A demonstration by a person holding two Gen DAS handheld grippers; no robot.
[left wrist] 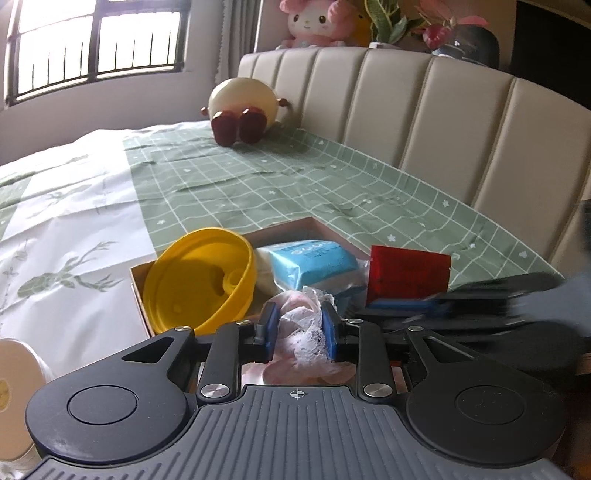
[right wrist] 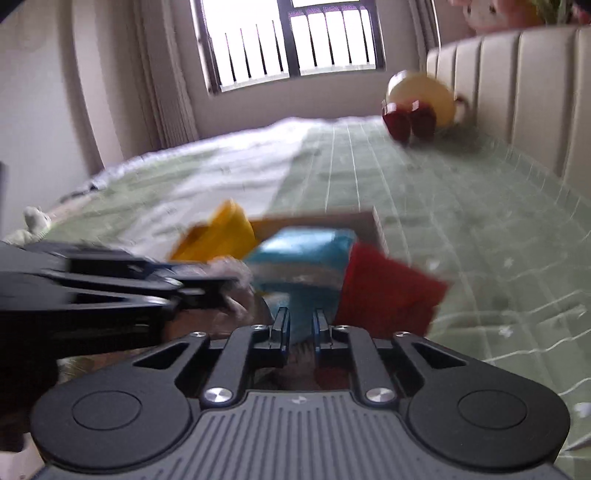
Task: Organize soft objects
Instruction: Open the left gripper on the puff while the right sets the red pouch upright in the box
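An open cardboard box [left wrist: 295,225] [right wrist: 332,218] lies on the bed. It holds a tilted yellow bowl [left wrist: 199,280] [right wrist: 221,232], a blue tissue pack [left wrist: 314,264] [right wrist: 303,251] and a red packet [left wrist: 408,275] [right wrist: 384,291]. My left gripper [left wrist: 299,308] is shut on a pink and white lacy cloth [left wrist: 303,336] at the box's near edge. My right gripper [right wrist: 301,312] [left wrist: 406,306] comes in from the right, just below the red packet. Its jaws stand narrow with the blue pack's lower edge between the pads. The right wrist view is blurred.
A round cream plush with dark red feet [left wrist: 240,107] [right wrist: 421,107] leans against the padded headboard [left wrist: 443,122]. A pink plush [left wrist: 317,22] and plants sit on top of it. A green checked cloth [left wrist: 258,177] covers the bed. A white roll [left wrist: 14,387] stands near left.
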